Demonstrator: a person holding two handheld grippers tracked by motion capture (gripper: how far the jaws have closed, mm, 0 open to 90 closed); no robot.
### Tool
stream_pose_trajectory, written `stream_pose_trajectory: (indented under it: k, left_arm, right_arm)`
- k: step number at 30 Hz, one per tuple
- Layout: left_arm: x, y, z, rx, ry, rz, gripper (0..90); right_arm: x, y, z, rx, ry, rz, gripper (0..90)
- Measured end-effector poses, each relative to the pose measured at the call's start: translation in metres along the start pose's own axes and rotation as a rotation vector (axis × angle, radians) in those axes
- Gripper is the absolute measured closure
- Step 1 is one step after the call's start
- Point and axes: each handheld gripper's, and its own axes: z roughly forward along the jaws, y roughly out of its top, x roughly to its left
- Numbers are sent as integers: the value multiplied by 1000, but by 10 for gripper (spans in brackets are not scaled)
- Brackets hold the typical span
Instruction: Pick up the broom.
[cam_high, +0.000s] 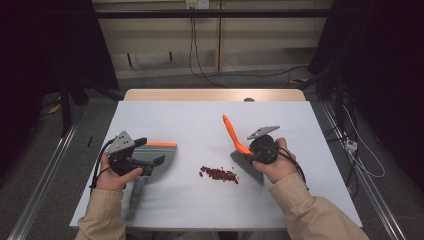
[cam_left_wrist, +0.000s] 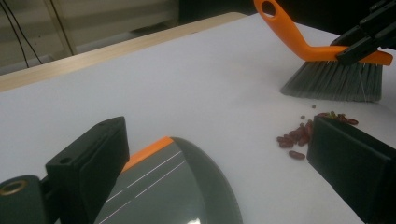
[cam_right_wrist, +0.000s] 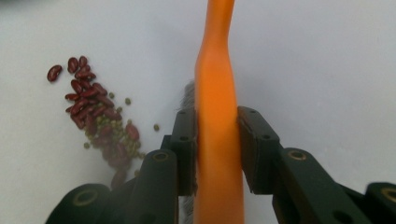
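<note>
The right tool (cam_right_wrist: 217, 144) is clamping its jaws tight on the orange handle of the brush (cam_high: 240, 150), holding the grey bristles just beside the pile of red beans (cam_high: 219, 174) lying on the white tabletop (cam_high: 200, 120). The left tool (cam_high: 150, 160) is hanging over the grey dustpan (cam_high: 162, 155), which is resting flat on the tabletop left of the beans, its jaws standing wide apart and gripping nothing.
</note>
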Motion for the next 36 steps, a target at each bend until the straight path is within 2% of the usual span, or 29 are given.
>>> stream_pose_trajectory:
  k: [2, 4, 7, 9, 11, 14, 16, 24, 31, 36]
  left_arm:
    - [-1, 0, 1, 1, -4, 1, 56]
    - [-1, 0, 1, -1, -6, -2, 56]
    - [0, 1, 0, -2, -2, 6, 56]
    - [0, 1, -1, -9, 0, 2, 56]
    - [0, 1, -2, -9, 1, 4, 56]
    - [0, 1, -4, -7, 8, 5, 56]
    - [0, 2, -4, -11, 12, 4, 56]
    - [-1, 3, -7, -17, 16, 1, 56]
    - [-1, 3, -8, -21, 15, 7, 56]
    - [-1, 3, -8, -20, 18, 3, 56]
  right_arm:
    - [-2, -1, -2, 2, 14, 44, 717]
    - [-4, -3, -3, -23, 38, 94, 721]
    - [-1, -4, -4, -54, -42, 77, 723]
    - [-1, -6, -4, -63, -43, 96, 722]
    - [1, -7, -3, -63, -57, 95, 723]
    - [8, -7, -2, -73, -45, 96, 723]
    - [15, -6, -1, -75, -65, 78, 723]
    - [33, -2, 6, -113, -66, 131, 722]
    - [50, 10, 15, -133, -61, 139, 721]
    - [56, 14, 20, -149, -55, 151, 720]
